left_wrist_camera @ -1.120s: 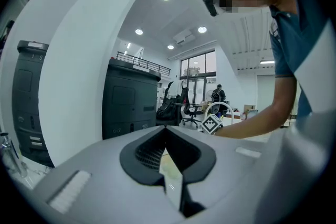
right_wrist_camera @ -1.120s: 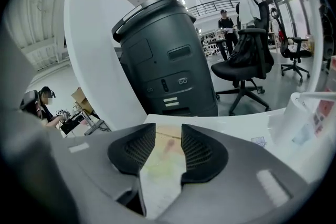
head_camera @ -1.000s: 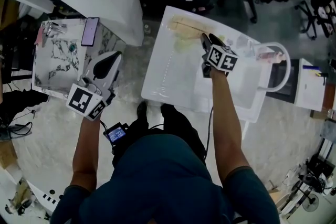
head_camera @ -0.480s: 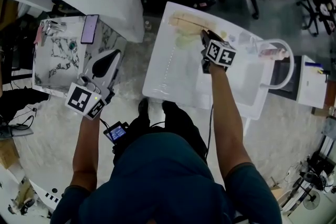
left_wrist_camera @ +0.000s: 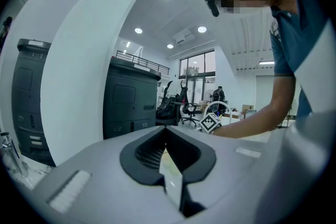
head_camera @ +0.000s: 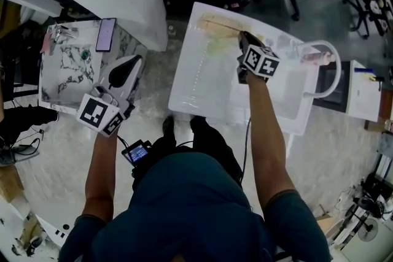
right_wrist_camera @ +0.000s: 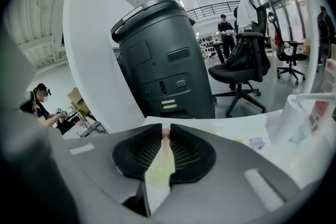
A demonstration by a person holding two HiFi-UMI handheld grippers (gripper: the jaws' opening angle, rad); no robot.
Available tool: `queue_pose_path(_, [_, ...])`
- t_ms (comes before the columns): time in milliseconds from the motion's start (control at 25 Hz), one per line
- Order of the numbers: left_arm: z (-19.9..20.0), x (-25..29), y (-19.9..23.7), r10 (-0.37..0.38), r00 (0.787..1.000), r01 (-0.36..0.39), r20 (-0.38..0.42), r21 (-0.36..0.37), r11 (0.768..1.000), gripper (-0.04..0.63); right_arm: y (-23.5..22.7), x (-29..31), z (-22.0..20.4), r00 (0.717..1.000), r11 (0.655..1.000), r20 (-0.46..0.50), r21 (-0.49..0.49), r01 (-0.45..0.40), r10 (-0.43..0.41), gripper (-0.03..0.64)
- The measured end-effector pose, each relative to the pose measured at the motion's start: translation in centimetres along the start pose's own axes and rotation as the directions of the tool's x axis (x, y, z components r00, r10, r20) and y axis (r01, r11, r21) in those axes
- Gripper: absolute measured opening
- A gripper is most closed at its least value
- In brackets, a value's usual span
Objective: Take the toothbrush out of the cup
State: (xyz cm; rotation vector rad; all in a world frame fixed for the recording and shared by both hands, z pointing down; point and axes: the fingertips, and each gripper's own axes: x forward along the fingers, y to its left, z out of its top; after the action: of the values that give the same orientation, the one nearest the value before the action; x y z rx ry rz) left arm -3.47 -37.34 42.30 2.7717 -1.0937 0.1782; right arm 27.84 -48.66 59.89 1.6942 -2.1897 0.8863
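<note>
- Toothbrush [right_wrist_camera: 165, 137]: only a slim pink end shows, caught between the jaw tips of the right gripper [right_wrist_camera: 166, 130].
- Right gripper [head_camera: 241, 40]: its jaws are closing and stand narrow, with the pads meeting the pink end on both sides. It hangs over the far part of the white table [head_camera: 199, 92].
- White vessel [right_wrist_camera: 298, 113]: it stands on the table right of that gripper. I cannot tell whether it is the cup.
- Left gripper [head_camera: 132, 67]: its jaw tips [left_wrist_camera: 161, 130] are together with nothing between them. It is held over the floor left of the white table, near a marbled side table [head_camera: 64, 80] carrying a phone [head_camera: 105, 35].
</note>
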Motion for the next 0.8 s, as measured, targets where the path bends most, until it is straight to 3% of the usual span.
queue_pose_path(800, [2.1, -3.3, -1.1, -0.040, 0.998, 0.038, 0.042, 0.041, 0.998, 0.000, 3.1, -8.2, 5.0, 0.988, 1.000, 0.153, -0.022, 0.016, -0.013, 0.058])
